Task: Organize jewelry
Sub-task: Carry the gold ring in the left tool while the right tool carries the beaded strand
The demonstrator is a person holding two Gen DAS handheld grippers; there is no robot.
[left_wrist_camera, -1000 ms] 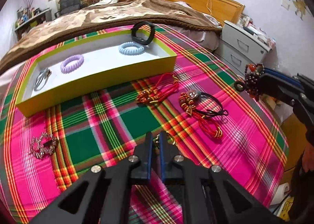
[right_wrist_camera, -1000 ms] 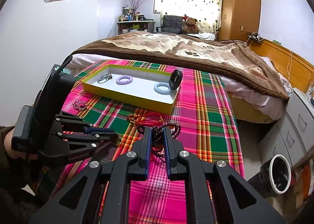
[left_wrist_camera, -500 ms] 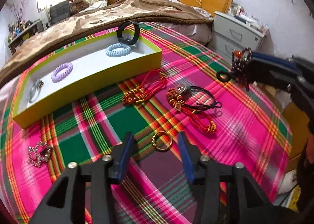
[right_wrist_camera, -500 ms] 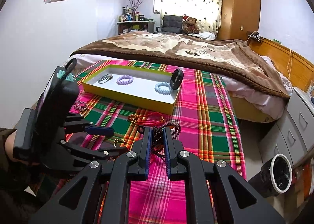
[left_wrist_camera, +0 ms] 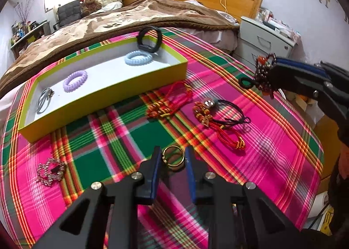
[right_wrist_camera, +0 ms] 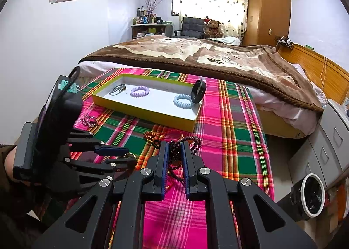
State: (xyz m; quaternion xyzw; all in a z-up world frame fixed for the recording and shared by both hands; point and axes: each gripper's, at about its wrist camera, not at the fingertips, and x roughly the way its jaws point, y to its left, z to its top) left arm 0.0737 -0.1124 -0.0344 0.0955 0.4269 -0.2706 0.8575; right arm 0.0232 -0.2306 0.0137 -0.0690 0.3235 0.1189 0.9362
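My two grippers over the plaid cloth (left_wrist_camera: 272,139)

My left gripper (left_wrist_camera: 172,158) stands open around the gold ring (left_wrist_camera: 172,157); my right gripper (right_wrist_camera: 175,154) pinches the dark bead bracelet (right_wrist_camera: 189,142).

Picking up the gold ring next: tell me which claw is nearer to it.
Left. The left claw is open with the gold ring between its fingers on the cloth. The right claw is off to the right, raised, shut on a bead bracelet.

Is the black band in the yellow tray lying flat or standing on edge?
On edge. The black band stands upright in the yellow tray's far corner, beside the flat blue coil tie; whether it leans on the wall, cannot tell.
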